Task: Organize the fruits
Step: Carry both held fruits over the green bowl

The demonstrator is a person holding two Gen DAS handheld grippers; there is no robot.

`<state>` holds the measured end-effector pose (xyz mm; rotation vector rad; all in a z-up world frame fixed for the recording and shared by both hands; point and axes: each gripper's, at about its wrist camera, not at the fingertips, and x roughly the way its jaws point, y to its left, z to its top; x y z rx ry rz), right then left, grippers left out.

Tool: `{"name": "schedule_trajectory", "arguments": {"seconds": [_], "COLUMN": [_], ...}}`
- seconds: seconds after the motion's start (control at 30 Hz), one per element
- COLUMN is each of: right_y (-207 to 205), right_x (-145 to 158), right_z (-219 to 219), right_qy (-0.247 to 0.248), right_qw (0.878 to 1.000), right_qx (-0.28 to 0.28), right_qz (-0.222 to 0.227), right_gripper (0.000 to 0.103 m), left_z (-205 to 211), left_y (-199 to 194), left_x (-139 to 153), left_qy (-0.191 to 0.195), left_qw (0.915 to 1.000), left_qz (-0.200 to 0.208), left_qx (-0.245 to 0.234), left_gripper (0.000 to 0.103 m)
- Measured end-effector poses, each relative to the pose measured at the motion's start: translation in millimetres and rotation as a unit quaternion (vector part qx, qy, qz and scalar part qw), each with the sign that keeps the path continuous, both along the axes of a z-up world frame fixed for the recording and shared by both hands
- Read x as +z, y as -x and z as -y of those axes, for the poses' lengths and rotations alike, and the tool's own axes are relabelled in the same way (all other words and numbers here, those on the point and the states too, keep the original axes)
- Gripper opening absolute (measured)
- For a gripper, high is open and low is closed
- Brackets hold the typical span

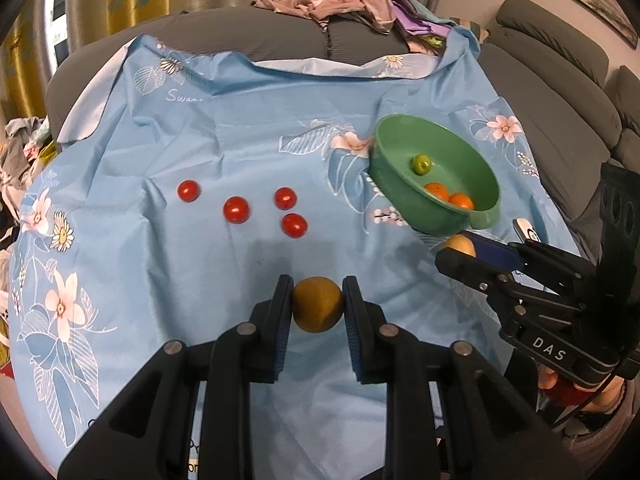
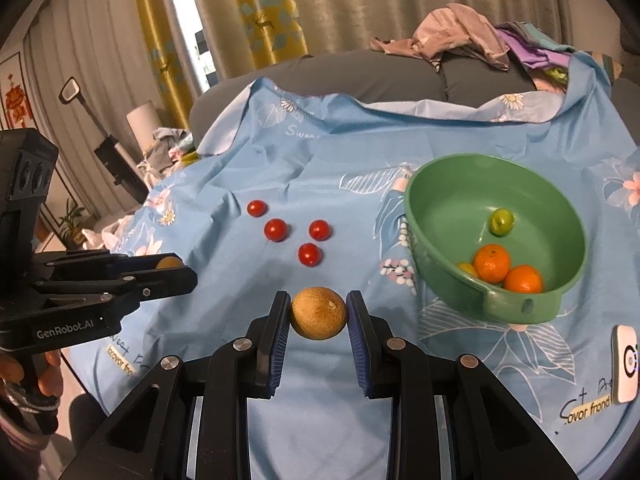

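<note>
Left wrist: left gripper (image 1: 318, 304) clamped a brown fruit (image 1: 318, 305) above blue cloth (image 1: 240, 128); 4 red tomatoes (image 1: 237, 209) beyond.
Right wrist: right gripper (image 2: 319, 313) clamped a tan fruit (image 2: 319, 313) near green bowl (image 2: 440, 184).

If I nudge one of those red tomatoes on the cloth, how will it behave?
The red tomatoes look round and glossy, so one would probably roll, perhaps catching on the wrinkled blue cloth. Likely light and slippery, and a hard squeeze may burst it.

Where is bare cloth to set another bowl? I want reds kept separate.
Free: blue cloth beyond the four red tomatoes, toward the grey cushion; also left of them. Crowded: around the green bowl and both jaws.
</note>
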<state>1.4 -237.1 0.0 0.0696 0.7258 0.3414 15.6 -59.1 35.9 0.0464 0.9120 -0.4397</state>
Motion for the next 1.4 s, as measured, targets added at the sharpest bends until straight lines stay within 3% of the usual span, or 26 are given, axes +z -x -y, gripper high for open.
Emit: {"name": "schedule_trajectory", "arguments": {"seconds": [1.4], "right_y": [-15.3], "right_x": [5.6], "right_z": [102.4], "right_qy": [-0.051], "right_qw": [0.993], "right_qx": [-0.100], "right_qz": [0.034], "right_gripper": [0.030], "left_z": [128.0], "left_y": [-41.9], "left_x": [13.6], "left_qy": [-0.022], "left_qw": [0.9927], "left_qz": [0.014], "left_qx": [-0.118], "left_gripper": [0.025]}}
